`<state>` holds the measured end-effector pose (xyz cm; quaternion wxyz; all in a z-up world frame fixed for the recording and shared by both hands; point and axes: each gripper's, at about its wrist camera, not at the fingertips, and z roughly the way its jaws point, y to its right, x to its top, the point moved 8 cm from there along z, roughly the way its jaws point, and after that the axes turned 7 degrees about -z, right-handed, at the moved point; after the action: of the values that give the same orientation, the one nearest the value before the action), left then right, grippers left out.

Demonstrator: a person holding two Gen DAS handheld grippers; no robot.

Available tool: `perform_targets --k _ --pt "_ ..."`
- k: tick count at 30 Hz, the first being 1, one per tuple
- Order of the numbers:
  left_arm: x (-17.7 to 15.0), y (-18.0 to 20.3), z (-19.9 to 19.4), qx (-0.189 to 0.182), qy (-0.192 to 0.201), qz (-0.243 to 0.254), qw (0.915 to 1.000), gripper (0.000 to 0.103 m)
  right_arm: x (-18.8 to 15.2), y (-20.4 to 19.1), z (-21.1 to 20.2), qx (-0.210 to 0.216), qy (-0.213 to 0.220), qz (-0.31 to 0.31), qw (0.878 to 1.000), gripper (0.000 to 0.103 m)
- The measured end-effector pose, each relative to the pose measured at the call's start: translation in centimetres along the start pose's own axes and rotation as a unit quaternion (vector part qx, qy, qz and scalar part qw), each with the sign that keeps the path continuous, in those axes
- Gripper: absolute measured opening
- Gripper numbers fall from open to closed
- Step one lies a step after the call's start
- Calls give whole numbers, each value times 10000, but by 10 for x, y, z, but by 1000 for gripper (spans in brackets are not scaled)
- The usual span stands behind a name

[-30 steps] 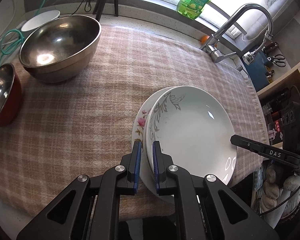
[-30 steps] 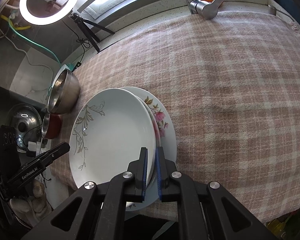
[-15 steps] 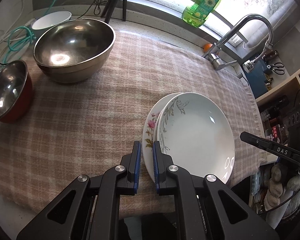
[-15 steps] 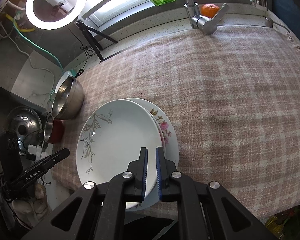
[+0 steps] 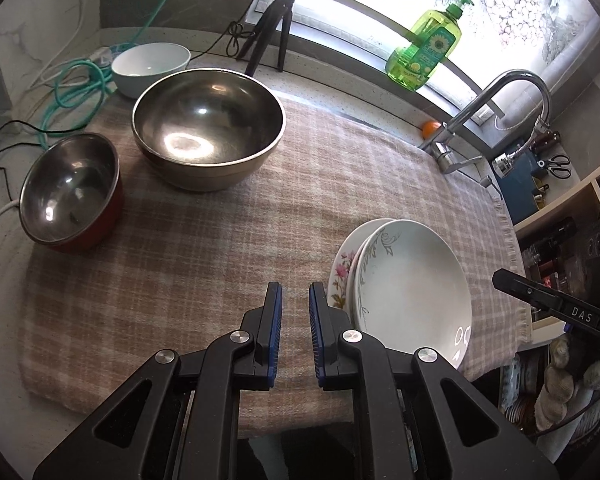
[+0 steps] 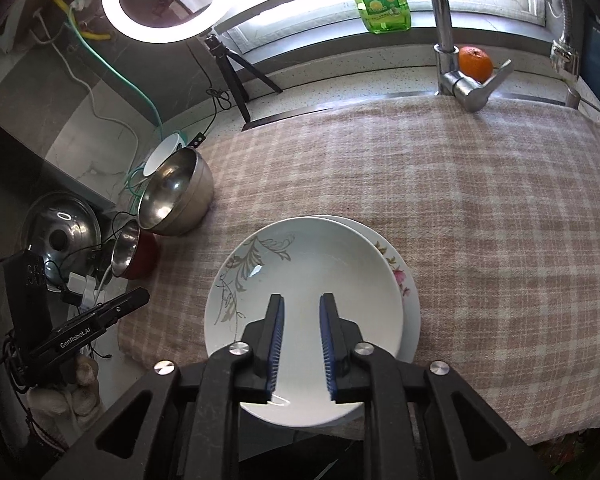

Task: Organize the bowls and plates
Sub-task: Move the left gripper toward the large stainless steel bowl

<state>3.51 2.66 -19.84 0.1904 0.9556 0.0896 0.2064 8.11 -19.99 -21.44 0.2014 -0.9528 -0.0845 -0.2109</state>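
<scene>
A white plate with a grey vine pattern (image 6: 300, 276) lies on a pink-flowered plate (image 6: 400, 280) on the checked cloth near the counter's front edge. My right gripper (image 6: 302, 312) hovers over the near half of the vine plate (image 5: 412, 284); its jaws are opening and nothing is between them. My left gripper (image 5: 295, 300) is just left of the flowered plate (image 5: 342, 276), over bare cloth, its jaws opening a little and empty. To the far left stand a large steel bowl (image 5: 208, 128), a red steel-lined bowl (image 5: 70, 192) and a white bowl (image 5: 150, 62).
The checked cloth (image 6: 480, 208) covers the counter. Behind it are a faucet (image 6: 460, 84), an orange (image 6: 475, 63), a green soap bottle (image 5: 424, 52) and a tripod (image 5: 272, 24). Cables (image 5: 76, 84) and a pot lid (image 6: 60, 232) lie at the left.
Both grippers let go of the plate rims and drew back and upward. The left gripper shifted left off the plates. The stacked plates stayed on the cloth.
</scene>
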Motion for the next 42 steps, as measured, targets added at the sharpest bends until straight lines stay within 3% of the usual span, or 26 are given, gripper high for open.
perform_targets --k 10,22,31,42 --pt "18 -21 -22 219 333 -329 9987 12 32 -41 3 339 32 -558 9979 29" --pt "43 -57 -43 640 559 -698 9939 12 58 -62 23 826 -81 -734 9938 29" --pt "72 -82 -37 515 435 -695 9953 12 67 -68 37 838 -152 -367 9957 29" --pt "117 -102 -12 231 9 -386 9990 13 91 -104 71 665 -235 -45 9975 29"
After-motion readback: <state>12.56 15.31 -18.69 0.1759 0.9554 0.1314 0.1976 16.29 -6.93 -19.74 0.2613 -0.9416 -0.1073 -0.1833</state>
